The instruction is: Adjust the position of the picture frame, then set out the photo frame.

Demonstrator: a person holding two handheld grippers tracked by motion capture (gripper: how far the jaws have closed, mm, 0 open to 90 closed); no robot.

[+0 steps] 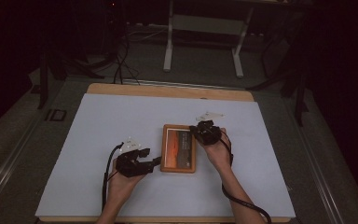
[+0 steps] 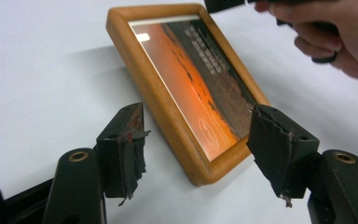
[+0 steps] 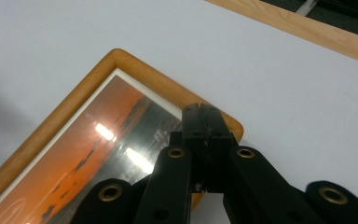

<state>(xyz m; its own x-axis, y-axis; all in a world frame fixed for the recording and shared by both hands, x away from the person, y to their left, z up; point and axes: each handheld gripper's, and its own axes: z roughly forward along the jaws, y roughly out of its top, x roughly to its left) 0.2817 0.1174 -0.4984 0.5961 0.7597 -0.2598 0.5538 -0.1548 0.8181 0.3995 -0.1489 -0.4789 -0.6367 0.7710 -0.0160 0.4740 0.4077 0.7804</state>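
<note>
1. Left gripper [image 2: 198,154]: jaws apart, straddling the near corner of the frame [image 2: 186,88] without touching it; pads torn and ragged at the edges.
2. Right gripper [image 3: 206,121]: jaws brought together over the frame's far corner, tips resting on or just above the wood; hard to tell whether any of the rim is pinched between them.
3. Frame: lying flat on the sheet [image 1: 121,121], near the middle of the table [image 1: 168,89], between the two hands.
4. For the step in hand, judged as getting a hold on the frame by opposite corners: better to close the left jaws squarely across the wooden rim, not on the glass, with both pads seated before any lift.
5. Best to keep the right tips steady as a brace, so the frame does not skid on the smooth sheet.
6. Frame material: pale wood, rounded corners, smooth and likely slippery; glossy glazing with bright glare spots over an orange and dark print.
7. Sheet: matte white, flat; table edge of light wood beyond it.
</note>
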